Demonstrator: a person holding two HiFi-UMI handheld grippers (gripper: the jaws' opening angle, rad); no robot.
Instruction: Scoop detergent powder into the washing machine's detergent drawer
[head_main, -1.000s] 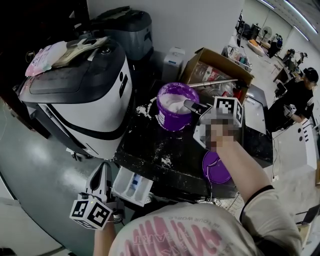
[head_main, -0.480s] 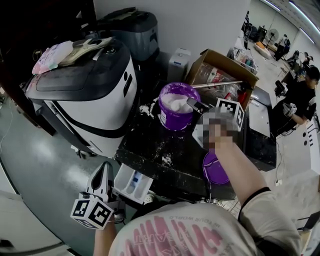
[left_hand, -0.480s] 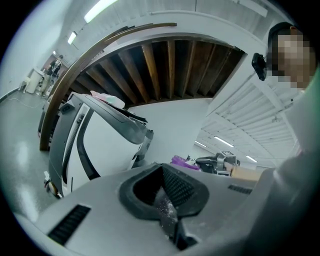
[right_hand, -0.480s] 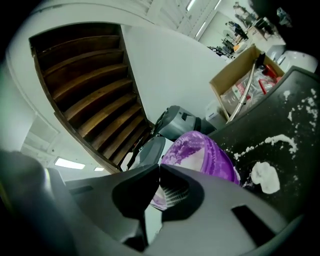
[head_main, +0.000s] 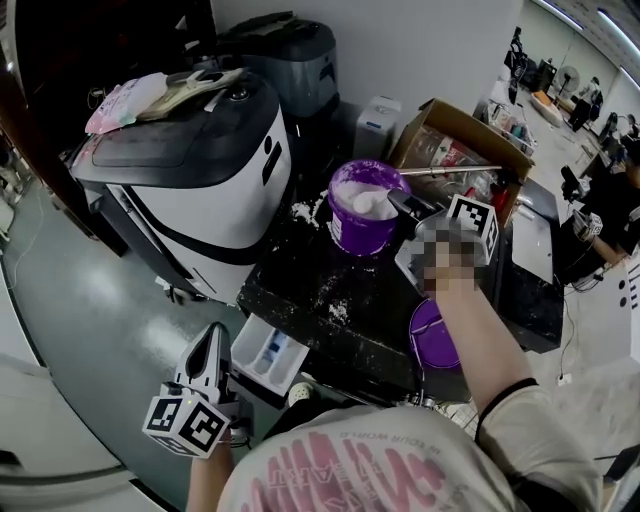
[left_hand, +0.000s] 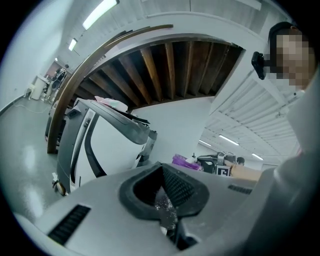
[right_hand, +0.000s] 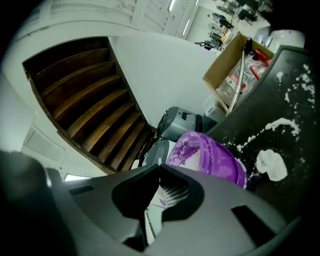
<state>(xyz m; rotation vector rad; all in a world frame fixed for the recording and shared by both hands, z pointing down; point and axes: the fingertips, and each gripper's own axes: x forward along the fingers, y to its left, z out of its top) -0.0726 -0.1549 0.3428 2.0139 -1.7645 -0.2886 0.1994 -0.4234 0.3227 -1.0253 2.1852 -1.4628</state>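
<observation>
A purple tub (head_main: 365, 210) of white detergent powder stands on the black tabletop (head_main: 340, 290); it also shows in the right gripper view (right_hand: 210, 155). My right gripper (head_main: 408, 205) sits at the tub's right rim, jaws shut, and I can make out nothing held (right_hand: 160, 167). The white detergent drawer (head_main: 268, 355) stands pulled out below the table's near-left edge. My left gripper (head_main: 208, 345) hangs just left of the drawer, pointing up, jaws shut and dusted with powder (left_hand: 162, 167). No scoop is clearly visible.
A white and black washing machine (head_main: 190, 190) stands left of the table, with cloths on its lid. Spilled powder (head_main: 330, 300) dots the tabletop, with a clump (right_hand: 271, 165) beside the tub. A purple lid (head_main: 435, 335) lies near-right. A cardboard box (head_main: 460, 150) stands behind.
The head view has swung a little, shifting the whole scene right. My right gripper stays at the tub's rim and my left gripper stays beside the drawer.
</observation>
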